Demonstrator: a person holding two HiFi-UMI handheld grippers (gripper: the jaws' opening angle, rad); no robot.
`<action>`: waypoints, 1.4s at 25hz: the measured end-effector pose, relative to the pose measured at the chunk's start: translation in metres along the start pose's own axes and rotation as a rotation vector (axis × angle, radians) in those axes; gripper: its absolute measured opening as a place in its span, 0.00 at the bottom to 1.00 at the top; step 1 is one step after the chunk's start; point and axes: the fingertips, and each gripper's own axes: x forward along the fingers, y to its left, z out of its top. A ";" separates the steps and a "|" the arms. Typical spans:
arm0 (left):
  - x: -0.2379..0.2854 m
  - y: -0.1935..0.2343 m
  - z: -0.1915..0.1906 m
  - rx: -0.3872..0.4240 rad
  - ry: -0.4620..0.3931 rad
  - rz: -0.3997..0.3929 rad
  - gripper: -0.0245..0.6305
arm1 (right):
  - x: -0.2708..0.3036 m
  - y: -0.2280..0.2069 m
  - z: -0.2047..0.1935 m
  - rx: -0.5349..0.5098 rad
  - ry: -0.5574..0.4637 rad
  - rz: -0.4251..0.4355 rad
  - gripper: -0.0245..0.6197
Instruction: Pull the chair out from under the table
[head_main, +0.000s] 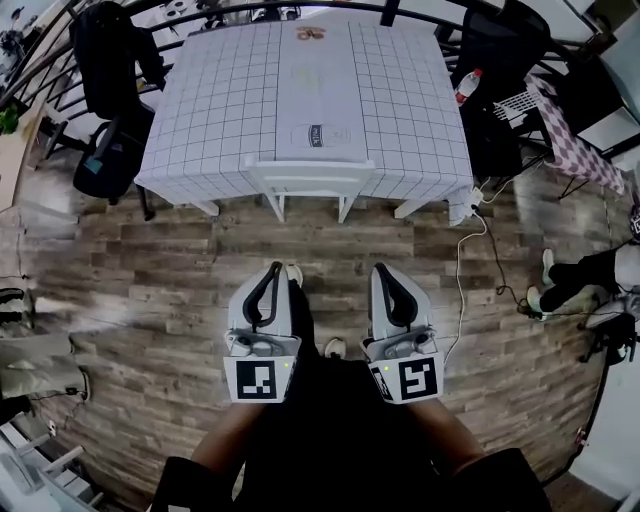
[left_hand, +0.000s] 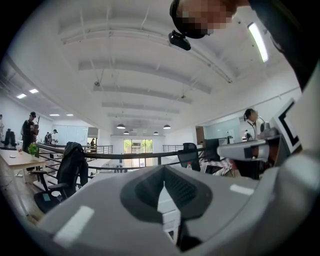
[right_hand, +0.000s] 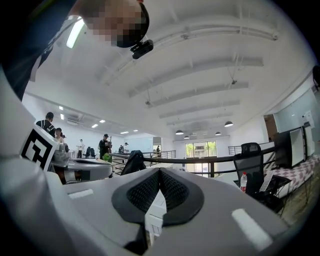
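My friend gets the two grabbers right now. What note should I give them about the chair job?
Left gripper: jaws shut, empty, held over the wooden floor, short of the white chair.
Right gripper: also shut and empty, level with the left one.
The white chair is pushed in under the near edge of the table with the checked cloth, straight ahead of both grippers.
Done: nothing yet; neither gripper touches the chair.
Left to do: reach forward, open the jaws, grip the chair and pull it out.

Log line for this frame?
phase: pre-grasp | left gripper: shut, empty | right gripper: shut, empty | white chair: tucked under grid-cloth table, untouched
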 end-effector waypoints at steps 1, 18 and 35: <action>0.001 0.006 0.002 -0.001 0.007 -0.003 0.05 | 0.006 0.003 0.004 0.015 0.004 0.002 0.03; 0.130 0.140 0.024 -0.028 0.056 -0.098 0.05 | 0.189 -0.004 0.031 -0.047 0.083 -0.072 0.03; 0.204 0.130 -0.016 0.044 0.095 -0.072 0.05 | 0.237 -0.049 -0.025 -0.037 0.184 0.022 0.03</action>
